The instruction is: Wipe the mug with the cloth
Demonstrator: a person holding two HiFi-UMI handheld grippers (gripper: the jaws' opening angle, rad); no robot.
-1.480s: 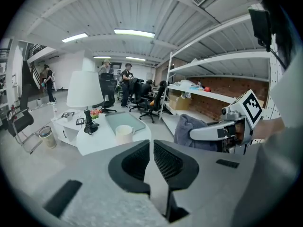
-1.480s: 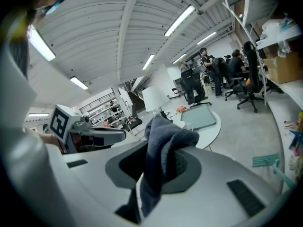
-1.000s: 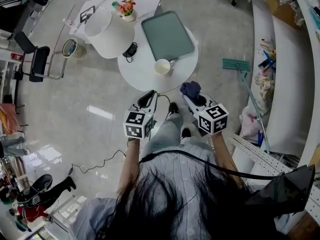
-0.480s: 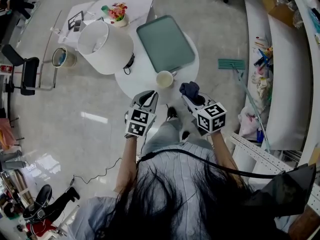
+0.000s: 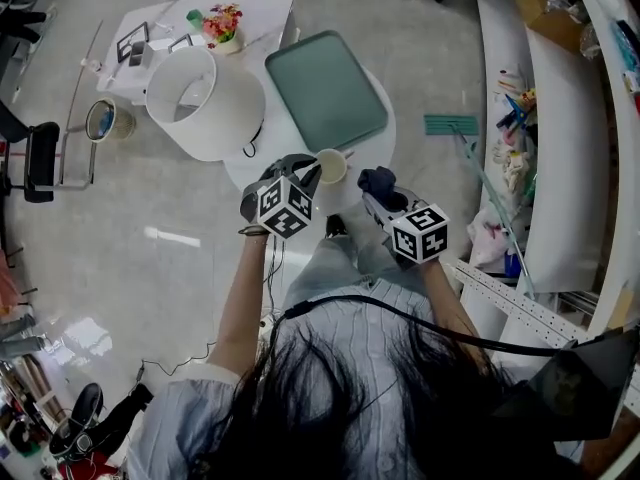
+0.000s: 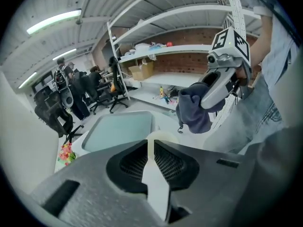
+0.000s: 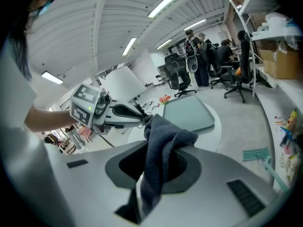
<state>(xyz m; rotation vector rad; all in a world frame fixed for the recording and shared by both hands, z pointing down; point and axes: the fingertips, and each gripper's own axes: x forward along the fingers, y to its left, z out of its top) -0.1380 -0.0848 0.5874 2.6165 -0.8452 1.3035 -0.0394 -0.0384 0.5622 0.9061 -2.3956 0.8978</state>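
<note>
The L gripper [image 6: 151,142] has its jaws almost closed, w/ only a thin pale slit btw. them, and nothing is seen held in it. The mug [image 5: 331,166] stands directly ahead of its tips, very close; whether the tips touch it cannot be told. The R gripper [image 7: 168,144] is closed on the cloth [image 5: 377,180], which is bunched above its jaws w/ one tail hanging below them. From the R gripper the mug is ahead and slightly to the left, just beside the cloth. The mug is near the edge of the round table [image 5: 365,148] that faces both grippers, so there is little table on the near side of it. Beyond the mug, the tray [image 5: 325,88] takes most of the far part of the table and leaves only a narrow bare strip btw. tray and mug. To the left of the L gripper the lamp shade [image 5: 205,103] is near and hangs over the table's edge, so room on that side is tight. To the right of the R gripper is open floor, then a curved white shelf [image 5: 545,128]. Count: 2 grippers, 1 mug, 1 cloth, 1 tray, 1 lamp shade, 1 round table.
</note>
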